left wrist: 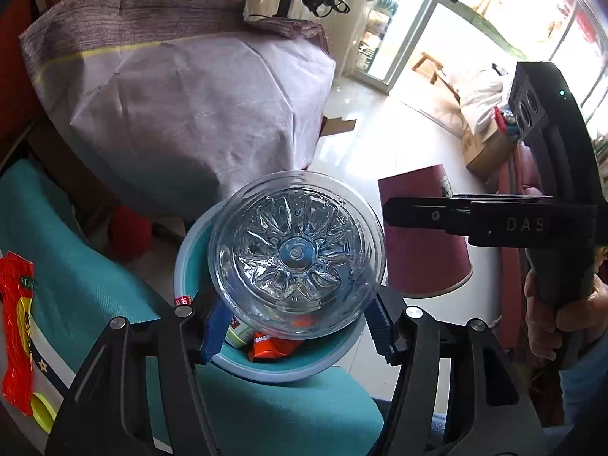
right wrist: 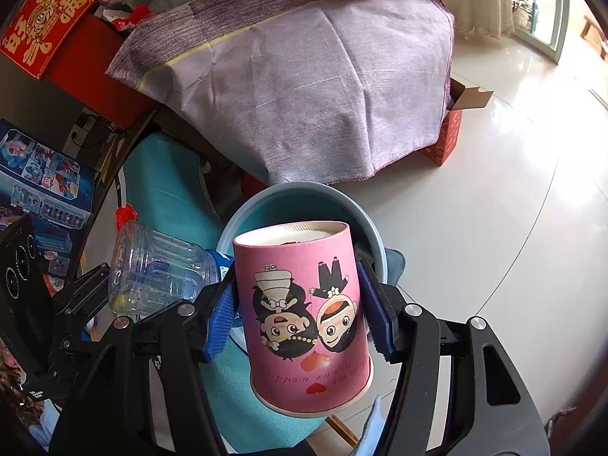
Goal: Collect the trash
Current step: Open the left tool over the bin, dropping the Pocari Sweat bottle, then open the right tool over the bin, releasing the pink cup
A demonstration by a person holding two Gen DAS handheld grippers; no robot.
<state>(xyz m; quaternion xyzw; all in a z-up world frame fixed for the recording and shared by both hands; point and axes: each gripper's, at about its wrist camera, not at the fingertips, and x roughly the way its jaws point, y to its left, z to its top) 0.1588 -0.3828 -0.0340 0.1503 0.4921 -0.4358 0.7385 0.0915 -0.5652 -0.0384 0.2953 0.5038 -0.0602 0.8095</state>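
Observation:
My left gripper (left wrist: 296, 326) is shut on a clear plastic bottle (left wrist: 296, 254), its base toward the camera, held over a light blue bin (left wrist: 190, 262) that holds an orange wrapper (left wrist: 273, 347) and other trash. My right gripper (right wrist: 296, 315) is shut on a pink paper cup (right wrist: 304, 319) with cartoon figures, held upside down above the same bin (right wrist: 243, 220). The bottle (right wrist: 159, 269) and left gripper show at the left of the right wrist view. The cup (left wrist: 421, 235) and right gripper (left wrist: 383, 212) show at the right of the left wrist view.
A large bundle under purple cloth (left wrist: 190, 106) stands behind the bin. A teal cloth (left wrist: 76, 258) covers the surface to the left, with a red wrapper (left wrist: 15, 323) on it. Red boxes (right wrist: 49, 22) and a blue toy box (right wrist: 41, 186) are at left. White tiled floor (right wrist: 494, 190) lies to the right.

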